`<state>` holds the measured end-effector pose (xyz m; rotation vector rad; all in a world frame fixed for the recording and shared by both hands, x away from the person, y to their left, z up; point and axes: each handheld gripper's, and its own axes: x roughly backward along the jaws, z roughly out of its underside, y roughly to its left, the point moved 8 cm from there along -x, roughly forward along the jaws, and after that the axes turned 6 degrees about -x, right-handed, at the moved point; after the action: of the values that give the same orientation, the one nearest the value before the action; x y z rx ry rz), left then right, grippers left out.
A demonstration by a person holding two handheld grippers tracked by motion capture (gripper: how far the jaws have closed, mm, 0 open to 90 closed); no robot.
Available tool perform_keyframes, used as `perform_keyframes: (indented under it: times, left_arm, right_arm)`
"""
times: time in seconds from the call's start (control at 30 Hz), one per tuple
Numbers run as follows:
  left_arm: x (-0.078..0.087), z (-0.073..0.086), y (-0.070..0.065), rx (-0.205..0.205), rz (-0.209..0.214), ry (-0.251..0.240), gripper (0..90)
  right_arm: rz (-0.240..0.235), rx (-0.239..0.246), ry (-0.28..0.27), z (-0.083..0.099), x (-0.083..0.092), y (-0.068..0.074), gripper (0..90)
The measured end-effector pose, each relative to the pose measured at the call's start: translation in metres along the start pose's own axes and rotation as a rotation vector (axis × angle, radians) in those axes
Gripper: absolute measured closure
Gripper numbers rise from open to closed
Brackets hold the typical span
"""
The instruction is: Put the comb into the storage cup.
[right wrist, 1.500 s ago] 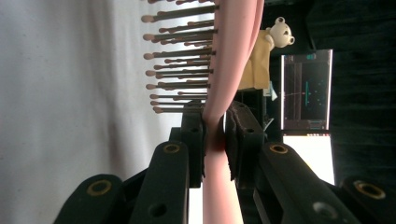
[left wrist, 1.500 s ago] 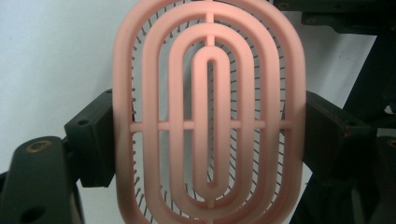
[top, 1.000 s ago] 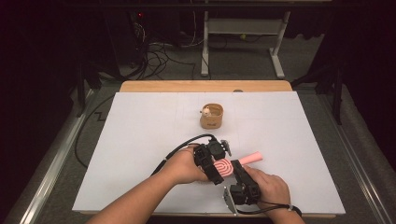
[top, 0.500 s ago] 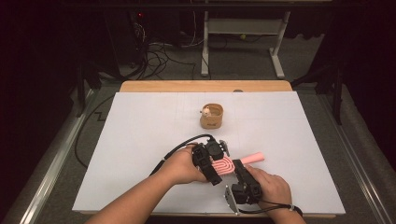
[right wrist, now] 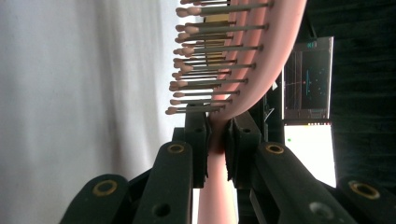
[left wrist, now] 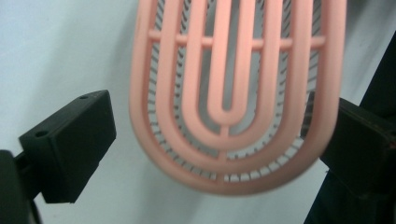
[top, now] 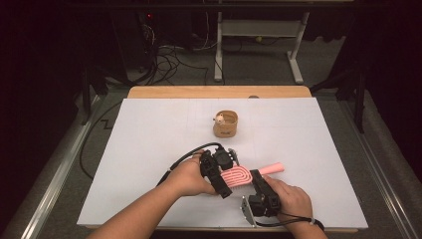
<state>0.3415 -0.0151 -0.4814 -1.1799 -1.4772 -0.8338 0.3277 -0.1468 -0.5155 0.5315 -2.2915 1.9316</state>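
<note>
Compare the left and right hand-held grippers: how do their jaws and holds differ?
The left hand-held gripper has just opened, its jaws wide either side of the pink brush; the right hand-held gripper is clamped on the brush neck. Both meet at the same brush.

Both forearms bare, no sleeves. Right hand (top: 291, 199) has a thin dark band at the wrist. Left gripper (top: 222, 169): black, blocky body, black cable looping off its left side across the table. Right gripper (top: 263, 191): black, grey three-cornered plate at its near-left edge. Left jaws: matte black rectangular blocks, two small round holes on top of one. Right jaws: black linkage arms with brass-coloured pivot rings, flat black pads.
</note>
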Motion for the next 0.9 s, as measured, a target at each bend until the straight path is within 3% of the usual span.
perform_keyframes:
  times: [0.37, 0.5, 0.67, 0.9]
  left_arm:
    - [0.006, 0.026, 0.01, 0.022, -0.003, 0.02, 2.6]
    - [0.008, 0.04, 0.018, 0.06, 0.0, 0.012, 2.3]
    - [0.007, 0.068, 0.033, 0.115, -0.021, 0.037, 1.6]
    - [0.005, 0.097, 0.045, 0.158, -0.042, 0.065, 1.4]
  right_arm:
    - [-0.002, 0.009, 0.025, 0.011, 0.0, -0.001, 81.8]
    - [-0.007, 0.003, 0.04, 0.016, -0.001, -0.002, 81.8]
    - [-0.001, 0.001, 0.046, 0.018, -0.001, -0.002, 81.8]
    - [-0.005, 0.005, 0.046, 0.02, -0.001, -0.001, 81.8]
